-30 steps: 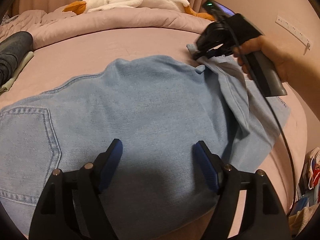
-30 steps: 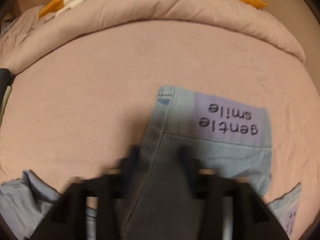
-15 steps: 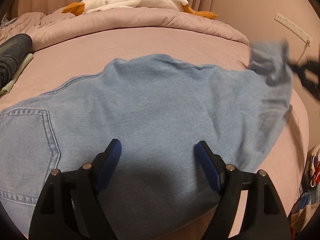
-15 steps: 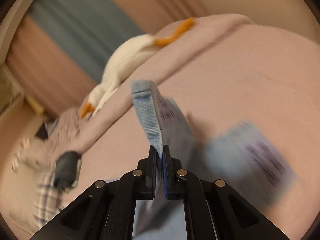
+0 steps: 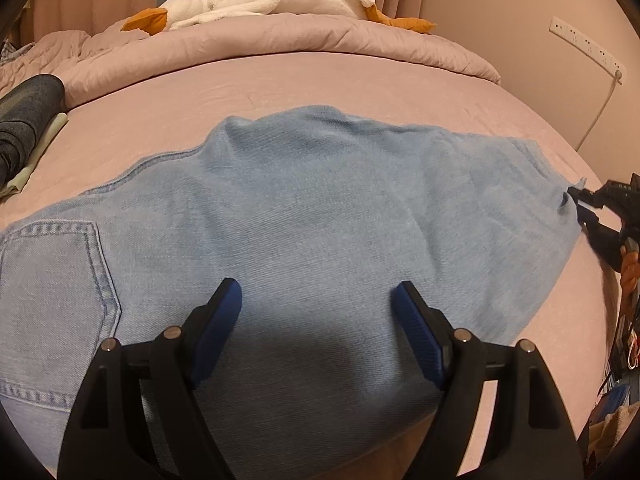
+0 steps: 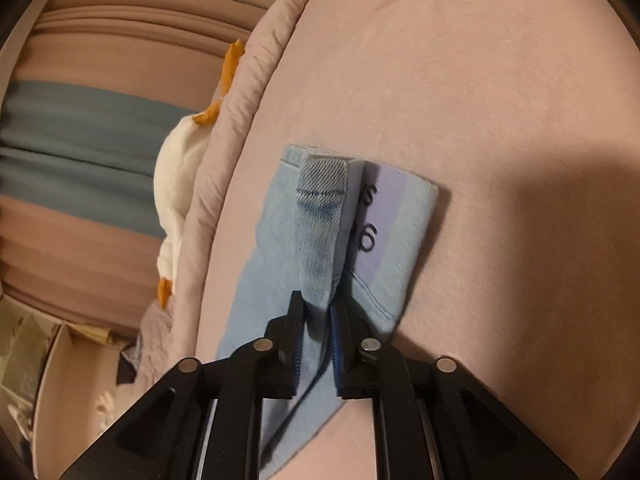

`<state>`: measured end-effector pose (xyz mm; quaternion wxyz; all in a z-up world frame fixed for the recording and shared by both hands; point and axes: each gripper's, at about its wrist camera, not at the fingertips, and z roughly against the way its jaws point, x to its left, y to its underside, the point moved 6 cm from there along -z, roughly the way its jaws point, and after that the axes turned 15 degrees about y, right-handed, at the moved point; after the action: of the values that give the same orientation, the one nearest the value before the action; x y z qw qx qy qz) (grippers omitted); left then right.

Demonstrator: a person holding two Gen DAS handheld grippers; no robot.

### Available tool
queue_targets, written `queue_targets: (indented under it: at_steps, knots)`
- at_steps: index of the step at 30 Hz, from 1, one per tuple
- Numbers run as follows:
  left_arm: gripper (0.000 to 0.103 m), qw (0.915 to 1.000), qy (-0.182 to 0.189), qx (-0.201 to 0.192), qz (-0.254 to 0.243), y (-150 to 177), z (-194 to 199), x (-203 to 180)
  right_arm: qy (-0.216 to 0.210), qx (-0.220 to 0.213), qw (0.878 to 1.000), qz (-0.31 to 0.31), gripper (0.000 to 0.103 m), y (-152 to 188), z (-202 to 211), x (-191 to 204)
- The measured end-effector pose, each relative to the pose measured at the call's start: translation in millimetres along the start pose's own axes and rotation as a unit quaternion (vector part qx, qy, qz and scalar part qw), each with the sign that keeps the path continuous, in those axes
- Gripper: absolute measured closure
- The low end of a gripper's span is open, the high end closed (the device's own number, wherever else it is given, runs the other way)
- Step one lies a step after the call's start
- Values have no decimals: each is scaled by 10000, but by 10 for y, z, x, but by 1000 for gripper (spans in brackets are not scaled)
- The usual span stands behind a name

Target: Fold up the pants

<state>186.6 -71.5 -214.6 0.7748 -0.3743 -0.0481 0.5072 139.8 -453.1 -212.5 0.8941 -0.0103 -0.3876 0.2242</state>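
Left gripper (image 5: 318,308): hovers over the light blue jeans (image 5: 304,216) as before, jaws wide apart, nothing between the pads. Jeans lie spread on the pink bed sheet (image 5: 160,120), back pocket (image 5: 52,276) at left.

Right gripper (image 6: 316,316): has swung out to the jeans' right edge since a second ago; the flap folded over then now lies flat. Its jaws have just been opening a little; the gap is narrow, with a fold of denim (image 6: 320,240) in it. Cannot tell whether the pads still press on it.

Lilac label (image 6: 384,216): earlier it read "gentle smile"; now only "s" and "6"-like marks show.

Far: white plush goose (image 5: 264,4) on the rolled duvet (image 5: 280,44).
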Motion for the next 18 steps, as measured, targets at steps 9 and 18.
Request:
queue_targets:
  at_steps: [9,18]
  knots:
    - [23,10000,-43,15,-27,5,2,-4,454,-175,9988,-2,63,-134,21,-26]
    - [22,9999,-81,43,-60,23,11,-6,832,-666,9895,973,96,-188,298,21]
